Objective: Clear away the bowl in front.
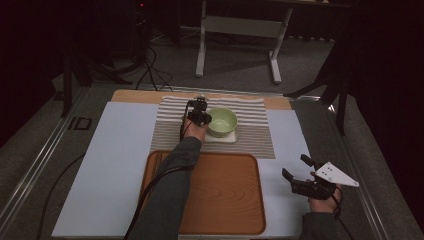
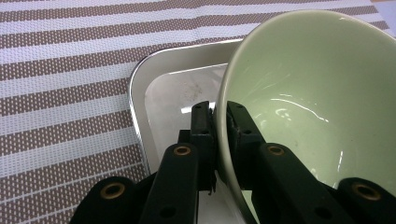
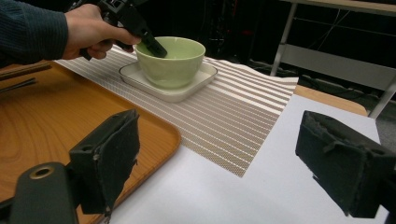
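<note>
A green bowl (image 1: pixel 222 121) is seen standing upright, mouth up, on a small white square plate (image 1: pixel 229 137), near the middle of a striped mat (image 1: pixel 255 142) at the far side of the table (image 1: pixel 112 165). The bowl is round, so no long axis is shown. Its left rim is pinched by the left gripper (image 2: pixel 219 122), one jaw inside the wall and one outside; in the left gripper view the pads are pressed against the rim, with the plate's raised edge just beyond. The bowl may be tipped slightly in that close view, though this cannot be told for sure.

A wooden tray (image 1: pixel 220 200) is laid on the near side, its far edge just touching the mat's near edge. The left forearm is stretched across the tray's left part. Bare table is left on both sides of the mat and tray.

The right gripper (image 1: pixel 296 176) is held over the bare table at the right, well apart from the bowl, its jaws spread wide with nothing between them.
</note>
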A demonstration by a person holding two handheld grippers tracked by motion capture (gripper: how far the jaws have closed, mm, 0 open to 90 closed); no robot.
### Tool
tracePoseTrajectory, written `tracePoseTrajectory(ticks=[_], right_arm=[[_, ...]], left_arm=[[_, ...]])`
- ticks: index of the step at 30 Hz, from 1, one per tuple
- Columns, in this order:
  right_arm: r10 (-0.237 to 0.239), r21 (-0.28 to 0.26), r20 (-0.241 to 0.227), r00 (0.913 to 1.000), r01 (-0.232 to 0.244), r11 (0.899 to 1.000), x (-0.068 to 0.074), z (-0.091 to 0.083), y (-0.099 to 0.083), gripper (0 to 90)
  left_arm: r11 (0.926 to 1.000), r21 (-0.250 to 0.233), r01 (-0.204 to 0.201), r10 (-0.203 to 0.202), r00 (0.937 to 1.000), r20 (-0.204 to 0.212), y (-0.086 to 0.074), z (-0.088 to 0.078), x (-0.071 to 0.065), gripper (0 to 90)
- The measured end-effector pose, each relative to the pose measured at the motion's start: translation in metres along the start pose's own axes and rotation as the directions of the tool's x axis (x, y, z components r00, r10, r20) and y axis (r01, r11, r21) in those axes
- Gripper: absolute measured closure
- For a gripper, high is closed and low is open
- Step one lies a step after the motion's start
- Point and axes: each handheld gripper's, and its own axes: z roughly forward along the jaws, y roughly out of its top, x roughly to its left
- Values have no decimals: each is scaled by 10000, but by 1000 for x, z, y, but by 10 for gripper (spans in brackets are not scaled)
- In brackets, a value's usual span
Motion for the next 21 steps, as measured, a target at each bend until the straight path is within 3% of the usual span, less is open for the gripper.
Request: tracePoseTrajectory(ticks=[2, 6, 9, 15, 18, 21], right_arm=[[-1, -5, -10, 10000, 1, 10000, 0, 0, 0, 130], [2, 48, -33, 10000, -2, 10000, 1, 1, 0, 130], [-39, 30, -51, 10000, 39, 10000, 1, 1, 0, 130], [-35, 69, -53, 10000, 35, 10000, 1, 2, 0, 131], [-50, 97, -73, 10000, 51, 9999, 2, 3, 0, 130], [-72, 155, -76, 9999, 73, 9999, 2, 3, 0, 131]], left_arm=[[10000, -50, 52, -51, 9999, 134, 0, -2, 0, 840], [9994, -263, -238, 241, 9997, 101, 1, -9, -2, 836], [9994, -342, -50, 51, 10000, 25, 0, -13, 1, 834], [9987, -472, -174, 180, 9998, 106, -1, -25, 6, 835], [9986, -490, -183, 194, 9996, 226, -1, -32, 7, 835], [9985, -553, 27, 7, 9982, 605, -3, -40, 10, 834]])
